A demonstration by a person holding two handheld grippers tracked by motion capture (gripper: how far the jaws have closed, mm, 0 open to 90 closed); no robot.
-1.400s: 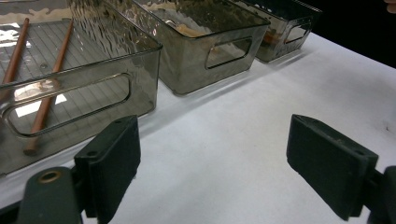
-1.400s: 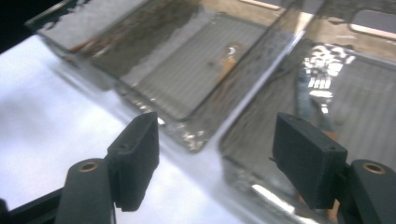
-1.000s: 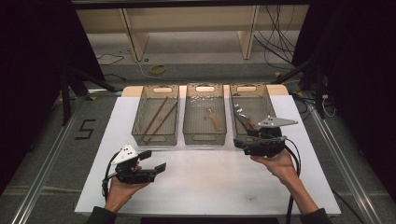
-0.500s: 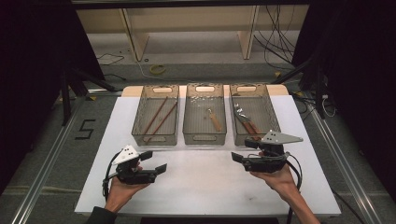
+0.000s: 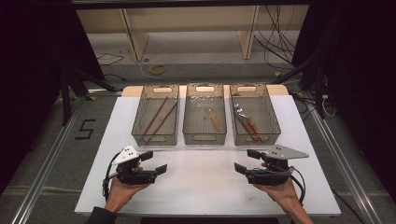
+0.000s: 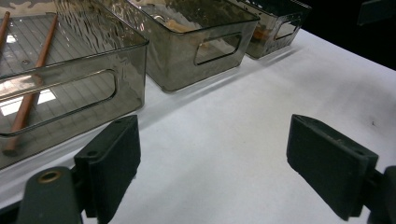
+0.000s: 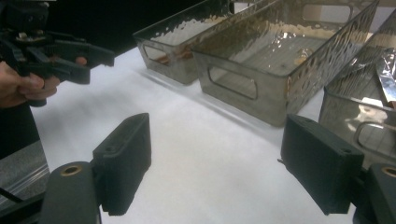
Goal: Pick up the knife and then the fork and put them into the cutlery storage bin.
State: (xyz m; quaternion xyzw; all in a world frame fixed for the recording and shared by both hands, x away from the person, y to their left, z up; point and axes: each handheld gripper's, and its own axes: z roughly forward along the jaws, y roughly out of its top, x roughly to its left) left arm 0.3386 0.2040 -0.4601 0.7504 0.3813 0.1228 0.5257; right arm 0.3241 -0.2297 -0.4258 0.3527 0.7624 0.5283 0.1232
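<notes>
Right bin [image 5: 254, 120] beyond right gripper [image 5: 248, 161]

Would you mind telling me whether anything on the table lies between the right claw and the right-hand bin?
Nothing visible does: bare white table separates the open right claw from the right-hand bin.

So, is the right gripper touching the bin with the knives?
Apart. In the high view, bare white table separates the right gripper from the right bin; its jaws stand open and empty.

Digit "5" on floor [image 5: 85, 129], left of table [image 5: 116, 140].
</notes>
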